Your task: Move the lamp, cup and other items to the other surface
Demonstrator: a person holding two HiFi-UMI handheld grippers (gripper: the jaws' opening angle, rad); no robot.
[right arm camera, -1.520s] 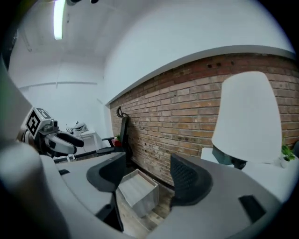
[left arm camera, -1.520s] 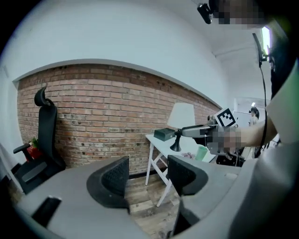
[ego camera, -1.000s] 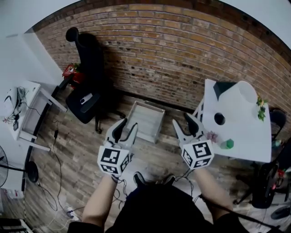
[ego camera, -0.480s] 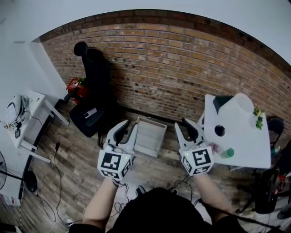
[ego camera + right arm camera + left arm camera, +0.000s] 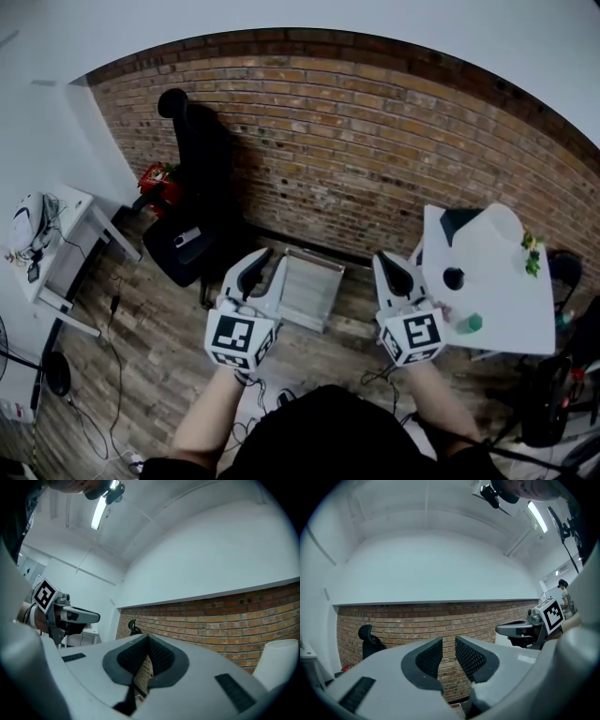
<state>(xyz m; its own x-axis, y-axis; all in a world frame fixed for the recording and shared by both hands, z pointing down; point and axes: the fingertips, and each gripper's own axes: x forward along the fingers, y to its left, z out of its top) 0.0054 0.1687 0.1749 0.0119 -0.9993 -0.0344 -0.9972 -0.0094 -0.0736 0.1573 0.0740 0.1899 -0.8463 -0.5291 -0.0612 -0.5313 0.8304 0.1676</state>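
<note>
Both grippers have risen since the earlier frames, and both sets of jaws have been closing with nothing between them.

1. Task items. The lamp (image 5: 502,223), seen as a white rounded shade, stands at the far end of the white table (image 5: 497,300) on the right. The dark cup (image 5: 454,277) stands near the table's left edge, closer to the person. A green item (image 5: 473,322) sits near the front edge, and a plant sprig (image 5: 531,251) lies at the right edge. A dark wedge-shaped item (image 5: 457,221) sits just beside the lamp, on its left. All of these rest on the table; neither gripper touches any of them.

2. Right gripper (image 5: 382,261). The jaws are clenched pad to pad and hold nothing. In the head view, its marker cube appears just beside the table's left edge.

3. Left gripper (image 5: 272,258). The jaws stand released with a narrow gap between the ribbed pads. Only the brick wall (image 5: 356,159) shows through the gap. Both grippers point level toward that wall, side by side and apart.

4. Surroundings. A grey tray (image 5: 309,286) lies on the wooden floor (image 5: 150,347) between the two grippers in the head view. A black office chair (image 5: 192,187) stands against the wall at the left. A white desk (image 5: 56,244) occupies the far left, well apart from the table.
</note>
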